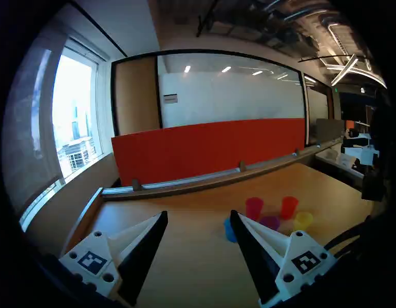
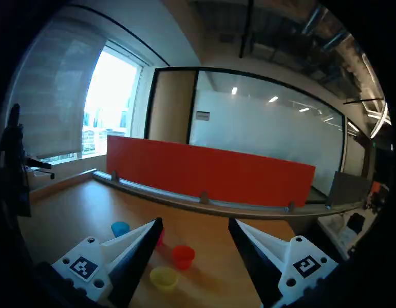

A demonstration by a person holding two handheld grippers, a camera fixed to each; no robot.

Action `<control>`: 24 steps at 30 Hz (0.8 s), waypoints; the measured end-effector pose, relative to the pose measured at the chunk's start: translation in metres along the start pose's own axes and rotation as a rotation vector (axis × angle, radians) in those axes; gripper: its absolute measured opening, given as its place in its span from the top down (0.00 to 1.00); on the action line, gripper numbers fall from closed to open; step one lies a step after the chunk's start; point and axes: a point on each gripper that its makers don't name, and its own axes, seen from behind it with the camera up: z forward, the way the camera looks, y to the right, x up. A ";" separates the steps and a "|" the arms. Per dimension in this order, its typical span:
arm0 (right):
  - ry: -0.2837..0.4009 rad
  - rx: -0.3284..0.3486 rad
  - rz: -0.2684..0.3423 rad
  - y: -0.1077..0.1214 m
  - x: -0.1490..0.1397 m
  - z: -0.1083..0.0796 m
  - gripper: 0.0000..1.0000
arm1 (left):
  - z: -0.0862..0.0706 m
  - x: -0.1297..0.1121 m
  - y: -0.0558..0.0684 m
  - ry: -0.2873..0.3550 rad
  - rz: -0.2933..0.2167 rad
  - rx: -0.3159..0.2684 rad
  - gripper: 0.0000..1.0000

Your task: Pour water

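Several small plastic cups stand on the wooden table [image 1: 198,246]. In the left gripper view a pink cup [image 1: 253,207], a red-orange cup [image 1: 288,206], a purple cup [image 1: 270,222] and a yellow cup [image 1: 303,220] cluster right of centre; a blue cup [image 1: 229,230] is partly hidden behind the right finger. My left gripper [image 1: 198,226] hangs open above the table, holding nothing. In the right gripper view the blue cup [image 2: 120,228], red-orange cup [image 2: 183,256] and yellow cup [image 2: 164,278] show, with a pink cup [image 2: 160,237] mostly behind the left finger. My right gripper [image 2: 195,226] is open and empty.
A red divider panel [image 1: 208,146] and a metal rail [image 1: 198,180] run along the table's far edge. A window [image 1: 74,118] is on the left wall. Other desks with equipment [image 1: 359,154] sit at the far right. A dark stand [image 2: 13,164] rises at the left of the right gripper view.
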 end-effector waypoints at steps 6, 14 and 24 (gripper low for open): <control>-0.061 0.086 -0.027 -0.015 -0.012 0.000 0.01 | 0.001 -0.014 0.023 -0.051 0.033 -0.091 0.10; -0.108 0.150 -0.065 -0.025 -0.023 0.007 0.01 | 0.006 -0.034 0.046 -0.098 0.049 -0.155 0.10; -0.126 0.211 -0.099 -0.037 -0.024 0.019 0.01 | 0.011 -0.062 0.066 -0.151 0.052 -0.202 0.10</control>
